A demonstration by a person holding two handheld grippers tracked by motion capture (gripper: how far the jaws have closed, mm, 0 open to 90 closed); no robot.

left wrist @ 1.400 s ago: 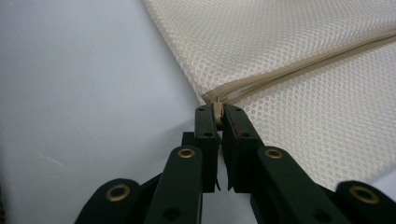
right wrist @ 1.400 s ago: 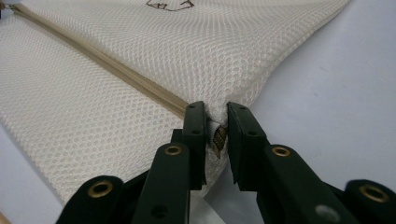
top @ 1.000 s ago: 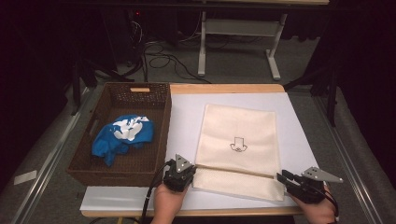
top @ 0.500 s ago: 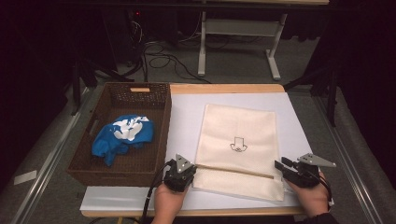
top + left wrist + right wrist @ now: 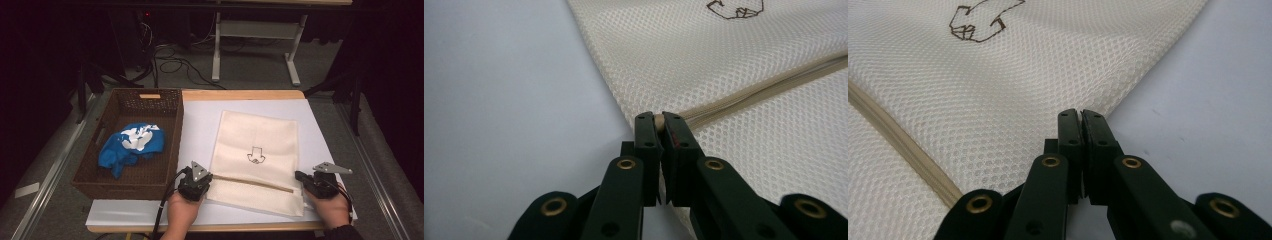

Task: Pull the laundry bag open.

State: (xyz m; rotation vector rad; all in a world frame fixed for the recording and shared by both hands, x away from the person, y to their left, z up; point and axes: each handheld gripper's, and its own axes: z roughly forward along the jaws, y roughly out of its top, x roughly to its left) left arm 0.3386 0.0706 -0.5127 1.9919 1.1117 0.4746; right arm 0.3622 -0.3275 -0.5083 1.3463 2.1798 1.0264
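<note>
A cream mesh bag [image 5: 255, 135] with a small brown drawing lies flat on the white table top [image 5: 200, 120]. A beige zipper [image 5: 250, 181] runs across its near part. My left gripper [image 5: 209, 176] is at the bag's left edge. In the left gripper view, this gripper [image 5: 659, 117] is shut on the zipper's end, beside the mesh bag [image 5: 724, 60]. My right gripper [image 5: 299, 175] is at the bag's right edge. Its jaws have just been closing. In the right gripper view, this gripper [image 5: 1080, 114] has its tips closed over the rim of the mesh bag [image 5: 1023, 75].
A dark wicker basket [image 5: 172, 135] stands at the table's left and holds a crumpled blue and white cloth [image 5: 130, 145]. Beyond the table's far edge are cables and a white metal stand [image 5: 217, 50] on the floor.
The right hand has moved in toward the bag's right edge, and its jaws have gone from apart to together. The left gripper keeps its hold in the same place.
</note>
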